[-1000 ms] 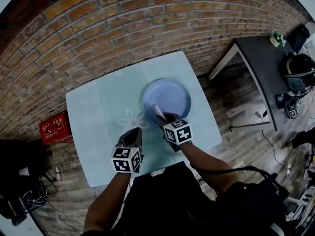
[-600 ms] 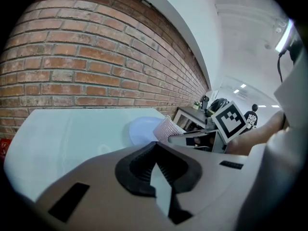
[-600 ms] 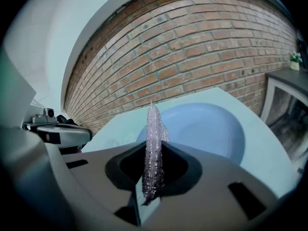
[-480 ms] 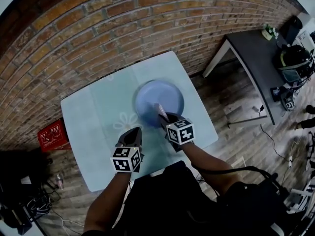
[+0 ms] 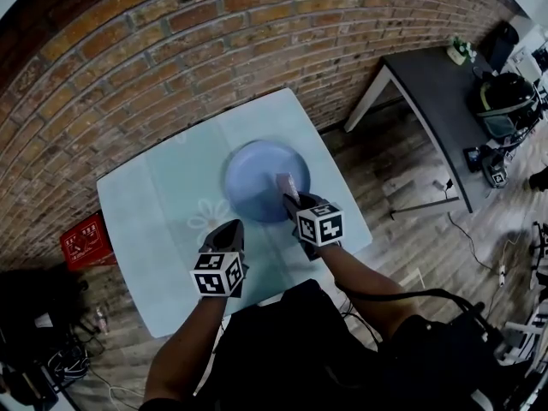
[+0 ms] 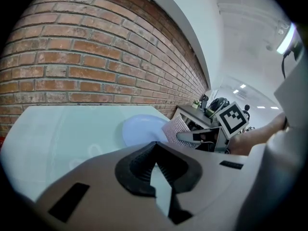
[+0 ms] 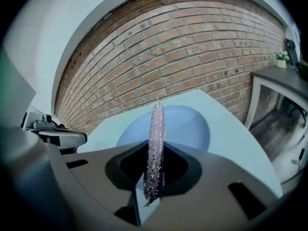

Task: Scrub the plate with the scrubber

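Since one second ago our right tongs have carried the scrubber rightward across the plate. Left tongs: closed, empty, over the worktop. Right tongs grip the scrubber edge-up; we place the plate just ahead-left, nearer this arm.

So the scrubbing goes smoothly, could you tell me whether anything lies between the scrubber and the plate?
Nothing visible does. The right gripper holds the scrubber over the plate; the left gripper hangs aside over the table.
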Tool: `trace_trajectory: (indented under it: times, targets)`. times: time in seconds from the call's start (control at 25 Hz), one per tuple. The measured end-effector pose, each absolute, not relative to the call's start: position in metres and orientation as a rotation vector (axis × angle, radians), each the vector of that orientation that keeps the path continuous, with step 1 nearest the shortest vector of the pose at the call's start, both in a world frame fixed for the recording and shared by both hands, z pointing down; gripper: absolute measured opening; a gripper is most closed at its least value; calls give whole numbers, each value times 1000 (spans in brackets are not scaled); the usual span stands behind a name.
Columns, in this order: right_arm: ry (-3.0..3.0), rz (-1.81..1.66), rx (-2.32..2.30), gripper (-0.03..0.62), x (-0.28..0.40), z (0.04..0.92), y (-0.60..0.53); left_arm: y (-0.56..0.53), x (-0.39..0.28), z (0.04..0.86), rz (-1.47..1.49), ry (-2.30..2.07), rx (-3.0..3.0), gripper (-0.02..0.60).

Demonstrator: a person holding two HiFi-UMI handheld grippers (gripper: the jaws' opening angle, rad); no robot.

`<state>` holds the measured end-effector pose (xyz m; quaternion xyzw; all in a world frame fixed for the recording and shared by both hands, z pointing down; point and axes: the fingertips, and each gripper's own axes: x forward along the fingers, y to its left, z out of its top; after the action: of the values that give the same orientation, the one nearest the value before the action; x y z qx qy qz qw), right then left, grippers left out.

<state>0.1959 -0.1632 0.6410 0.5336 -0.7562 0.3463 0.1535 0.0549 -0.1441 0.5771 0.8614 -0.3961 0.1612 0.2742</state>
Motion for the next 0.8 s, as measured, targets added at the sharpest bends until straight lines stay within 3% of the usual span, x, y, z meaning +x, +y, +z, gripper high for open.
trace_trajectory:
  times: [0.8]
  targets:
    - [-2082,1018,1548,72,248,651,-179,-158,77,580,440,-1081,2312,9]
